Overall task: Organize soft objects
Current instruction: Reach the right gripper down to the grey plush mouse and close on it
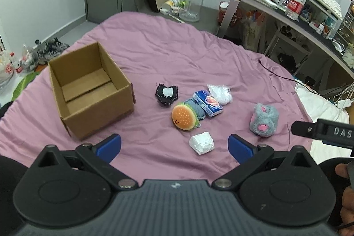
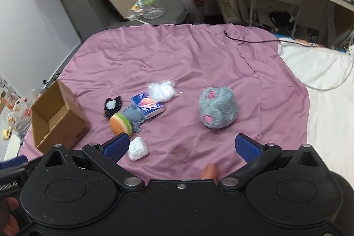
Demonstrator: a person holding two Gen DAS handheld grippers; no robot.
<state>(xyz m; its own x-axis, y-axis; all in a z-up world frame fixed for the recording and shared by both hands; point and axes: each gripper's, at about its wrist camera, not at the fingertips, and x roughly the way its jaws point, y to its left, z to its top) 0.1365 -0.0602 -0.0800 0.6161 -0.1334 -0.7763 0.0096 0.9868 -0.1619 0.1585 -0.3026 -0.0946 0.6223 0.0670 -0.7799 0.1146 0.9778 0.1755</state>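
An open, empty cardboard box (image 1: 88,90) (image 2: 53,116) stands on the purple sheet at the left. Right of it lie a black pouch (image 1: 166,94) (image 2: 112,106), a burger plush (image 1: 183,117) (image 2: 120,124), a blue knit piece (image 1: 198,110) (image 2: 133,116), a blue tissue pack (image 1: 208,103) (image 2: 147,106), a white plastic bag (image 1: 220,92) (image 2: 162,91), a crumpled white wad (image 1: 201,143) (image 2: 137,148) and a grey plush (image 1: 264,119) (image 2: 218,111). My left gripper (image 1: 174,146) is open above the sheet, the wad between its fingers. My right gripper (image 2: 182,146) is open, short of the grey plush.
A black cable (image 2: 247,39) lies across the sheet's far right. A white duvet (image 2: 327,90) borders the sheet on the right. A cluttered desk (image 1: 298,14) stands behind, a large water jug (image 1: 192,3) and shoes (image 1: 52,48) are on the floor.
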